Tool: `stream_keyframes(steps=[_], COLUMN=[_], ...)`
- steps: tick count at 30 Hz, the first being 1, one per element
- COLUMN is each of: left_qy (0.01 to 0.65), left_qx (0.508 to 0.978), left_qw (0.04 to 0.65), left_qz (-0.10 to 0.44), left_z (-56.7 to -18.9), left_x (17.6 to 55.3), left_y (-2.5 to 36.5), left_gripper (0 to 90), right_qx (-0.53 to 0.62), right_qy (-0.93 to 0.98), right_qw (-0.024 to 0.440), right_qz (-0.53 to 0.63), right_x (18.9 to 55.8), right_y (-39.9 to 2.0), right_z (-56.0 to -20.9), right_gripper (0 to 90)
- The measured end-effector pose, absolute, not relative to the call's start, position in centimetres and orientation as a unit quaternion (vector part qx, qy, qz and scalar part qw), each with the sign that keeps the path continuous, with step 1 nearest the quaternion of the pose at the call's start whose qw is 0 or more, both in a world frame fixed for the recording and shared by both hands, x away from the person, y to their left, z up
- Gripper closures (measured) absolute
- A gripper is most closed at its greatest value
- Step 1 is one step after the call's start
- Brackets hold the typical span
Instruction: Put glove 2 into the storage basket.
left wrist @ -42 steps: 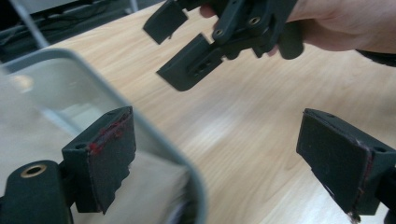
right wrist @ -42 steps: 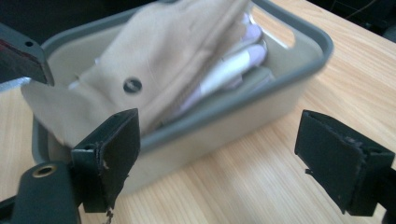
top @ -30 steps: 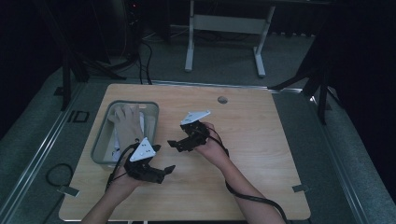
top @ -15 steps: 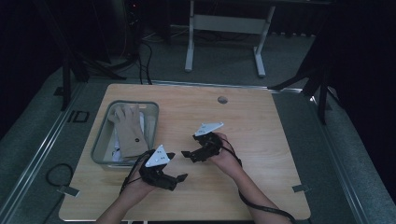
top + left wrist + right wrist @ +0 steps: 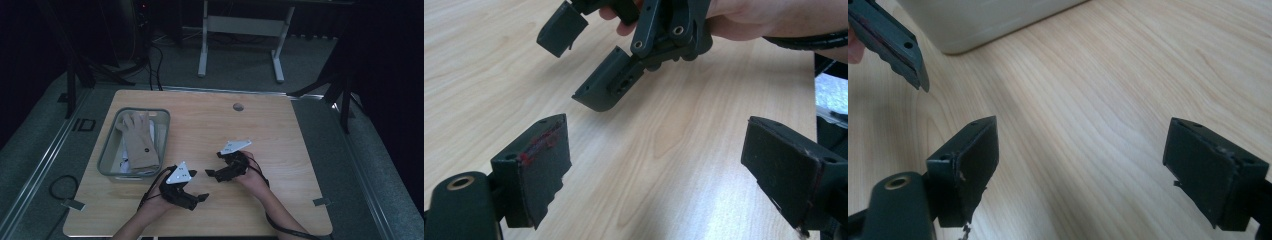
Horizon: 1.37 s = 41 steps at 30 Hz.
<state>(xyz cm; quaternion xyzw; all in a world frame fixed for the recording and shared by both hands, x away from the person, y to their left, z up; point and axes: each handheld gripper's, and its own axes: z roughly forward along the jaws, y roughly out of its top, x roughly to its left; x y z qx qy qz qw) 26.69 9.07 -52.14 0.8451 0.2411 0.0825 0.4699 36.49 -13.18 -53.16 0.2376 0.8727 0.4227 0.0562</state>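
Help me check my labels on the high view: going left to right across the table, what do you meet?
Grey bin holding a tan glove → left gripper → right gripper → small round grommet farther back.

1. You see a wooden table (image 5: 290, 135) across the middle of the frame.
2. A small round grey cap (image 5: 238, 106) sits in its top near the far edge, upper middle.
3. A white frame (image 5: 240, 25) stands on two legs on the floor at top centre.
4. A black stand (image 5: 340, 85) spreads its legs at upper right; another stand (image 5: 72, 85) is at upper left.
5. Dark cables (image 5: 150, 50) run over the floor at upper left.
6. A cable loop (image 5: 62, 182) lies at lower left, with a grey tape patch (image 5: 73, 204) just below it.
7. A second patch (image 5: 321, 201) lies at lower right.
8. The letters "ID" (image 5: 83, 124) mark the floor at left.
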Motion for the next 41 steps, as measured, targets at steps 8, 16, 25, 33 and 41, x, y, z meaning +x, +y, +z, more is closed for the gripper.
stream_keyframes(steps=[8, 16, 25, 33, 41], left_qy=[0.226, 0.217, 0.21, 0.198, 0.192], left_qx=[0.854, 0.855, 0.854, 0.857, 0.858], left_qw=[0.463, 0.464, 0.471, 0.471, 0.472], left_qz=[0.076, 0.076, 0.071, 0.07, 0.067], left_z=[-53.4, -54.2, -54.9, -55.3, -55.4], left_x=[26.7, 26.7, 26.5, 26.2, 26.2], left_y=[8.0, 7.6, 7.4, 7.2, 7.2], left_gripper=[12.3, 12.4, 12.4, 12.4, 12.4], right_qx=[0.245, 0.25, 0.249, 0.254, 0.253], right_qy=[0.87, 0.87, 0.866, 0.86, 0.861], right_qw=[0.055, 0.055, 0.073, 0.082, 0.083], right_qz=[0.424, 0.422, 0.428, 0.436, 0.433], right_x=[35.9, 35.3, 34.1, 33.8, 33.9], right_y=[-15.1, -16.5, -18.0, -19.1, -19.0], right_z=[-54.2, -55.1, -55.5, -55.7, -55.8], right_gripper=[14.6, 14.6, 14.6, 14.4, 14.4])
